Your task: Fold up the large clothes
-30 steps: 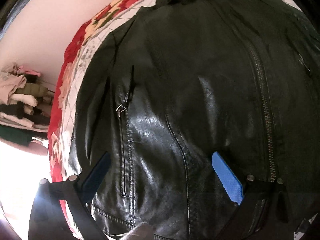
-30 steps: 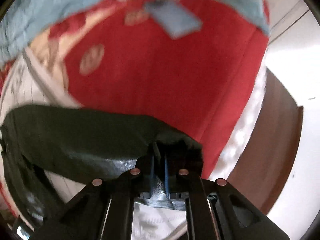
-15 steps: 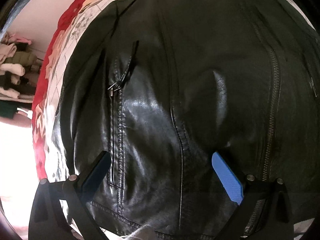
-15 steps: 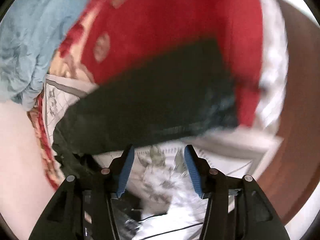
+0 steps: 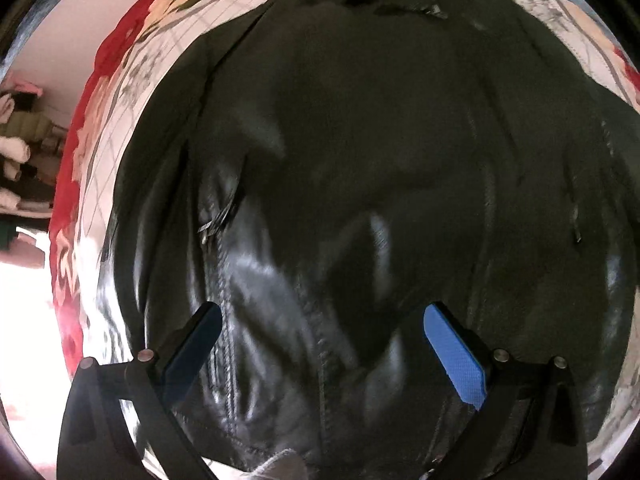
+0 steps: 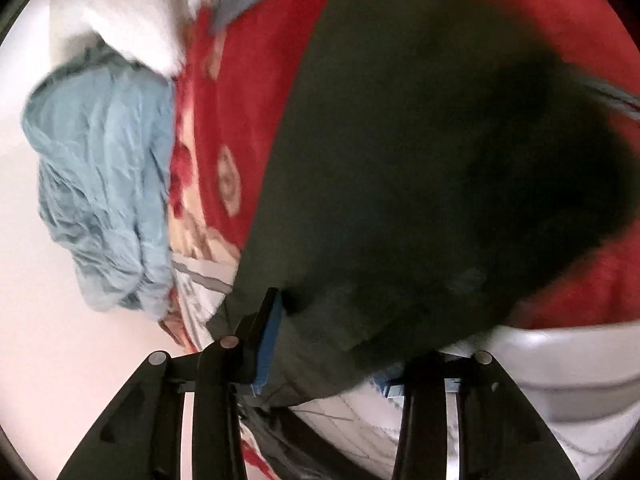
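The black leather jacket [image 5: 360, 200] lies spread front-up on a bed, its collar at the far end and its hem nearest the left wrist camera, so the fold looks to be at its opening stage — the body is laid out and a sleeve [image 6: 420, 160] is stretched sideways over the red blanket [image 6: 260, 80], ready to be brought in. The left gripper [image 5: 320, 348] hangs over the lower front panel with its blue-padded fingers wide apart and nothing between them; a pocket zip pull [image 5: 218, 222] sits just ahead of its left finger. The right gripper [image 6: 332, 344] also stands spread, its fingers on either side of the near part of the sleeve without pinching it — the right-hand finger is partly hidden by the dark cloth, and the view is blurred, so whether a pad touches the leather cannot be told. The next move, as I judge it, calls for the right gripper to close on the sleeve and carry it across the jacket's chest while the left steadies the body; the leather looks stiff and slick, so a shallow pinch may slip. The bed is covered with a quilt [image 5: 120, 120] printed in red flowers and a pale grid. A crumpled light-blue garment [image 6: 104, 184] lies at the blanket's edge, a pale wall rises beyond it, and stacked folded clothes [image 5: 20, 152] sit off the bed's left side.
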